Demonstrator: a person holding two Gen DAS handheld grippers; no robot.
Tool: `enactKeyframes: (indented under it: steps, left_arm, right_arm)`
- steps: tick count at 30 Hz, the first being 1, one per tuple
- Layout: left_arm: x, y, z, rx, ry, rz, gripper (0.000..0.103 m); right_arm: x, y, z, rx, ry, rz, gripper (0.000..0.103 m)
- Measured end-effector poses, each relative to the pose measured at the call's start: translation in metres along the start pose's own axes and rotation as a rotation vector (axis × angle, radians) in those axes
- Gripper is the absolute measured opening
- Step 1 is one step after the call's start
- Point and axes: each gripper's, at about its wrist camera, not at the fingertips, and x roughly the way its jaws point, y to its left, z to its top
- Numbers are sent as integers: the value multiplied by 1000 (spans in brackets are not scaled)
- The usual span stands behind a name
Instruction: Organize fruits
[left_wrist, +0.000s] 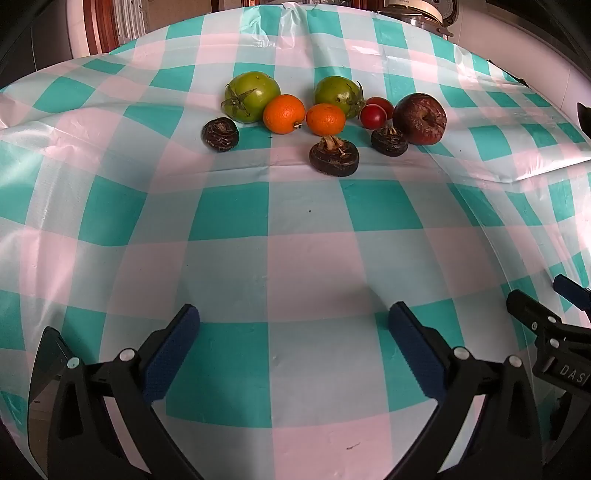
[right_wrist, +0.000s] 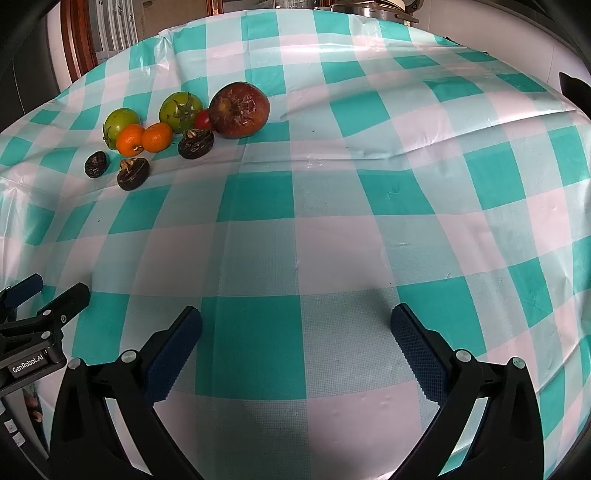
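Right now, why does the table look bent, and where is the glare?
Left wrist view: the fisheye lens bulges the checked cloth, with glare on its right fold; the fruit stays sharp. Right wrist view: same bulge, dark corners, and a soft shadow between the right gripper fingers.

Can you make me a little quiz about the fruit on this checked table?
1. How many oranges lie on the tablecloth?
2. True or false: the left gripper is holding a green tomato.
3. What lies closest to the wrinkled apple? A) the small red tomatoes B) the leftmost dark chestnut C) the right gripper

Key: 1. two. 2. false; both grippers are open and empty. 3. A.
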Motion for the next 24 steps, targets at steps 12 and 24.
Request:
enactKeyframes:
  steps: [12, 24]
  left_arm:
    - [0, 0, 0, 0, 0, 0, 102]
    - [0, 2, 2, 0, 3, -3, 102]
  right_arm:
    - [1, 0, 0, 0, 1, 0, 99]
    - [1, -1, 0, 1, 1, 1, 99]
